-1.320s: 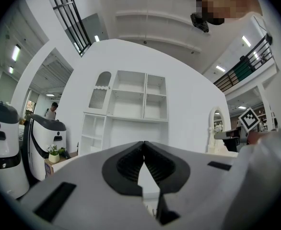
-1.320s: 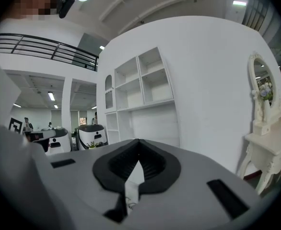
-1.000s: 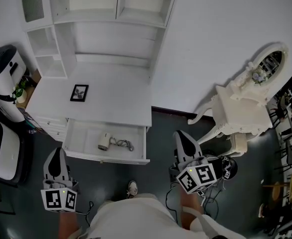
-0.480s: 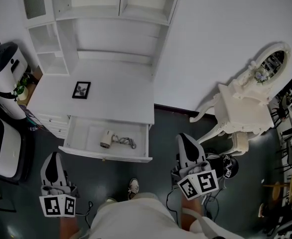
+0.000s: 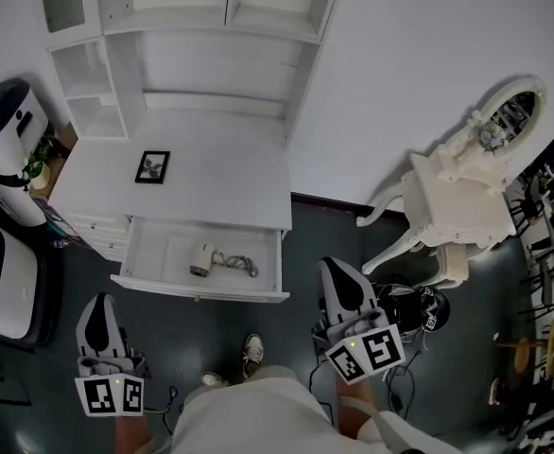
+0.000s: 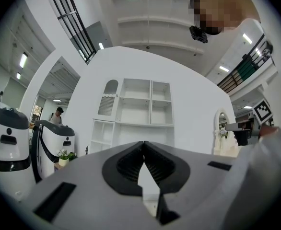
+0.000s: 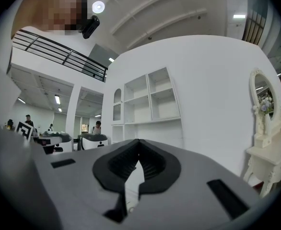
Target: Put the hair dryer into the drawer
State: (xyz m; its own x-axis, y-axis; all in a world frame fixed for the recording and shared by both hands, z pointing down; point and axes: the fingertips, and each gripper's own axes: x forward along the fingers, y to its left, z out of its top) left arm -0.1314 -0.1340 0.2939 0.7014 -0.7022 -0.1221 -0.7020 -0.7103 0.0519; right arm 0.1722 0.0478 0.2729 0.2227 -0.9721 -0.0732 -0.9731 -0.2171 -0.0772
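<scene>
A cream hair dryer (image 5: 199, 260) with its grey cord (image 5: 235, 265) lies inside the pulled-out white drawer (image 5: 149, 253) of the white desk (image 5: 211, 183). My left gripper (image 5: 95, 311) hangs below the drawer's left end, jaws shut and empty. My right gripper (image 5: 337, 277) is to the right of the drawer, over the dark floor, also shut with nothing in it. Both gripper views look level at the white shelf unit (image 6: 143, 116) (image 7: 147, 102); the jaw tips meet in each.
A small black picture frame (image 5: 152, 166) lies on the desk top. A white dressing table with an oval mirror (image 5: 466, 192) stands at right. White and black robot bodies (image 5: 3, 149) stand at left. A black helmet-like object (image 5: 419, 305) and cables lie on the floor near my right gripper.
The right gripper has shifted left, nearer the drawer's right end. The left gripper has drawn back a little from the drawer. The hair dryer has stayed in the drawer.
</scene>
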